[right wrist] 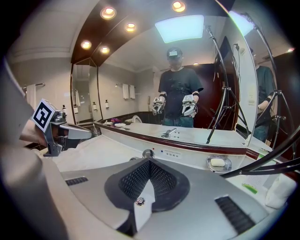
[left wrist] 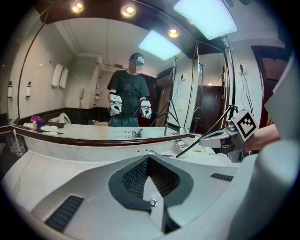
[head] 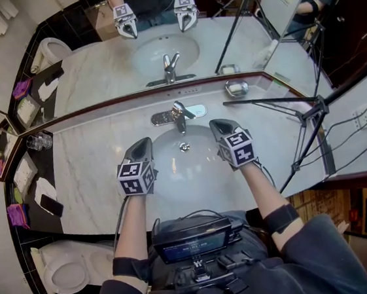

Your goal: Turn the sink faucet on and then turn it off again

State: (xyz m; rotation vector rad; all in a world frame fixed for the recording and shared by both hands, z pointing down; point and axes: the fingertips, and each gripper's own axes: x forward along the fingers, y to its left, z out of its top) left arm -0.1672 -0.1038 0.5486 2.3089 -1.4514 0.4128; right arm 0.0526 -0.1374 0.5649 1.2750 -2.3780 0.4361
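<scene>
The chrome faucet (head: pixel 178 114) stands at the back of the white sink basin (head: pixel 192 168), its lever pointing toward me; I see no stream of water under it. My left gripper (head: pixel 146 142) hovers over the basin's left rim, shut, with nothing in it. My right gripper (head: pixel 216 125) hovers over the right rim, also shut and empty. Both tips sit a short way in front of the faucet, one on each side. In the left gripper view the shut jaws (left wrist: pixel 149 157) hide the faucet. In the right gripper view the faucet's top (right wrist: pixel 148 153) peeks just above the shut jaws (right wrist: pixel 149 161).
A wall mirror (head: pixel 156 21) runs behind the marble counter (head: pixel 93 166). A soap dish (head: pixel 236 89) sits right of the faucet. A black tripod (head: pixel 311 112) stands on the counter's right side. A glass (head: pixel 38 142) is at far left, a toilet (head: pixel 66 272) below left.
</scene>
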